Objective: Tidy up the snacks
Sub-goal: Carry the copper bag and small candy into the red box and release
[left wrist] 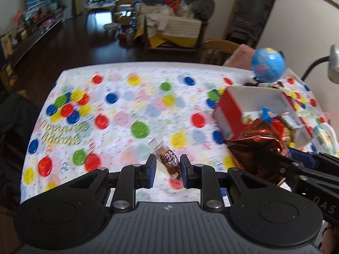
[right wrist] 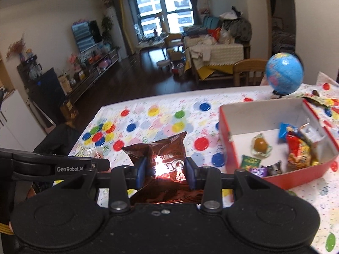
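Snacks are split between the two grippers and the box. Nearest, the left gripper point(left wrist: 167, 167) pinches a small clear-wrapped brown snack point(left wrist: 168, 158), its pads pressed on the wrapper's sides, with the packet raised over the tablecloth point(left wrist: 127, 110). Beside it, the right gripper point(right wrist: 166, 169) is clamped on a shiny brown foil bag point(right wrist: 163, 154), which bulges up between the jaws and also looks lifted off the cloth.

Further on and to the right sits the red box point(right wrist: 224, 131), open at the top. Several snacks lie in it already: a yellow jelly cup point(right wrist: 261, 146), a green packet point(right wrist: 250, 161), a blue packet point(right wrist: 285, 129) and a red-and-yellow bag point(right wrist: 297, 152), all crowded toward its near and right side, while the far part of its white floor is bare.

So the sorting appears well under way: two items are in hand and not yet dropped in. No other loose snacks show on the open cloth, though a few wrappers lie beyond the box near the globe point(right wrist: 284, 76); whether those count I cannot tell.
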The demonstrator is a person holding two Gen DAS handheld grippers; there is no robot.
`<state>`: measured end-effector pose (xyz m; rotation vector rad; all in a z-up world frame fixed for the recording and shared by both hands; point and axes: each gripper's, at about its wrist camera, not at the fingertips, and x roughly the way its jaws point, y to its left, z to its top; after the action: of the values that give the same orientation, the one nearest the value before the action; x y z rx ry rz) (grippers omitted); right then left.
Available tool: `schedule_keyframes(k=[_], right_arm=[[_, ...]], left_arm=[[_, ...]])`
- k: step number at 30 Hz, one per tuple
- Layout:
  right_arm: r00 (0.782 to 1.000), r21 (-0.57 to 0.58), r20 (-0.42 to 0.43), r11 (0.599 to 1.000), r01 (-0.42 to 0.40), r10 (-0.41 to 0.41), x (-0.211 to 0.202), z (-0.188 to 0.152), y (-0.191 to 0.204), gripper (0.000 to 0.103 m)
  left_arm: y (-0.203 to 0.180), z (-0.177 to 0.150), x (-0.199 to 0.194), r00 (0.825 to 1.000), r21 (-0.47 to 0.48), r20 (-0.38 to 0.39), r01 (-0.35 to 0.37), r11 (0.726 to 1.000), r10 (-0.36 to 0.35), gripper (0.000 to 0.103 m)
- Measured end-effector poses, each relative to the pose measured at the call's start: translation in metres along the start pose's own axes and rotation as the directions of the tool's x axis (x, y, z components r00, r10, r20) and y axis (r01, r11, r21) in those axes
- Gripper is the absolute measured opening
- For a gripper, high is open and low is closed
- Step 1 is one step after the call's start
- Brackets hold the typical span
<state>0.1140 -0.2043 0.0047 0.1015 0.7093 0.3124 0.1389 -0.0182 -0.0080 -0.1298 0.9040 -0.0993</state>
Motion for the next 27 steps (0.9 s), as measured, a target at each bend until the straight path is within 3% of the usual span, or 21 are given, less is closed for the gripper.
schedule_keyframes(k=[6,16,22,27], right_arm=[[0.999,0.030,0.030,0.999,0.033,-0.034,-0.012,0.009,-0.042,0.037],[0.996,0.070,0.012,0.994,0.088,-0.089,-0.006,0.022,-0.140,0.037],[0.993,0.094,0.002,0.988,0.121,-0.122,0.004,0.029,-0.192,0.037],[0.988,0.115,-0.022,0.981,0.156,-0.154,0.023,0.032,-0.222,0.037]], left_arm=[[-0.050,0.017,0.006,0.999,0.070,0.003,0.041,0.997,-0.041,0.024],[-0.149,0.036,0.057,0.998,0.141,-0.028,0.056,0.988,-0.053,0.024],[-0.185,0.048,0.091,0.995,0.141,-0.068,0.080,0.987,-0.071,0.024],[-0.205,0.053,0.122,0.993,0.147,-0.109,0.062,0.987,-0.047,0.024]])
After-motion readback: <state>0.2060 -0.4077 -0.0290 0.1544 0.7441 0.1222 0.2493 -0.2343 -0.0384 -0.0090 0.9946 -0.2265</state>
